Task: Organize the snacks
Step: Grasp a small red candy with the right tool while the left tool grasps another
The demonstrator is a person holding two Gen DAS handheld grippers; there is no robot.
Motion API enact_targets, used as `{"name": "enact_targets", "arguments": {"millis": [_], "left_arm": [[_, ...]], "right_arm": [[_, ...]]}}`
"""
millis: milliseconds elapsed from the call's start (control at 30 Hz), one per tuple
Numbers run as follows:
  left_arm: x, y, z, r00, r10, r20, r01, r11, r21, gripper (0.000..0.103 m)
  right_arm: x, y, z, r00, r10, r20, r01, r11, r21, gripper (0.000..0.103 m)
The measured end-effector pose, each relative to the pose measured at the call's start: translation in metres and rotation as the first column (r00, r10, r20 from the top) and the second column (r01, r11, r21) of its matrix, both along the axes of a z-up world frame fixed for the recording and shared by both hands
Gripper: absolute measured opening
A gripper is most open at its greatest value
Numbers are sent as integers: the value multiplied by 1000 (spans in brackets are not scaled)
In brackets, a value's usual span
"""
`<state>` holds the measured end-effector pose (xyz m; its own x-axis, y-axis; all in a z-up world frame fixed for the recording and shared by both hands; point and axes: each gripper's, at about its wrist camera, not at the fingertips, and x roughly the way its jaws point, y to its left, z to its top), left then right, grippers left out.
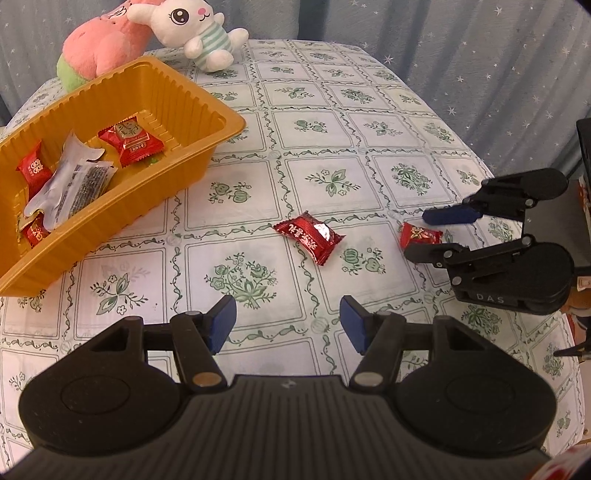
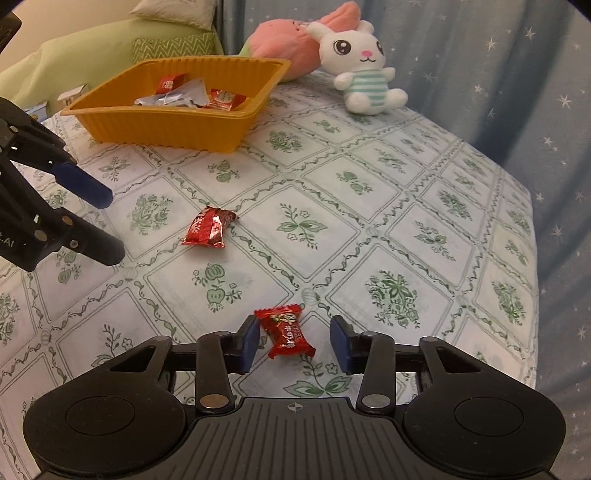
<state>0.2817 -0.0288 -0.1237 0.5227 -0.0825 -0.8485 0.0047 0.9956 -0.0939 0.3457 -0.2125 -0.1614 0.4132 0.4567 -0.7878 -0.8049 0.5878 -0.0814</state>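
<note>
A: On the surface (image 1: 369, 122), w/ its green-flower cloth, biggest thing is the orange tray (image 1: 207, 110), far left. Red candies plus a silver wrapper lie inside.

B: Behind the tray?

A: Pink plush (image 1: 99, 44) and white bunny (image 1: 192, 29), back edge, just beside each other.

B: Claws?

A: Left claw (image 1: 288, 323) hangs over the cloth, fingers spread, nothing btwn them. Right claw (image 2: 293, 341) is low over the cloth at the right side, fingers partly spread w/ a small red candy (image 2: 286, 332) btwn them.

B: Pinching it?

A: No. Left pad (image 2: 249, 341) sits right against the wrapper edge, the right pad is clear of it w/ a gap. Candy lies flat on the cloth.

B: Any other snacks loose?

A: One more, a red foil candy (image 1: 308, 236), mid-surface, btwn the tray and the right claw, apart from both. Left claw points toward it but is well short.
</note>
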Motion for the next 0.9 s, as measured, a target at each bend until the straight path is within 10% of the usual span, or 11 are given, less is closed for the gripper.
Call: {"name": "enact_targets", "arguments": {"millis": [900], "left_arm": [[47, -16, -17, 998, -21, 51, 25, 997, -71, 59]], "right_arm": [[-8, -47, 14, 916, -367, -162, 392, 907, 157, 17]]}}
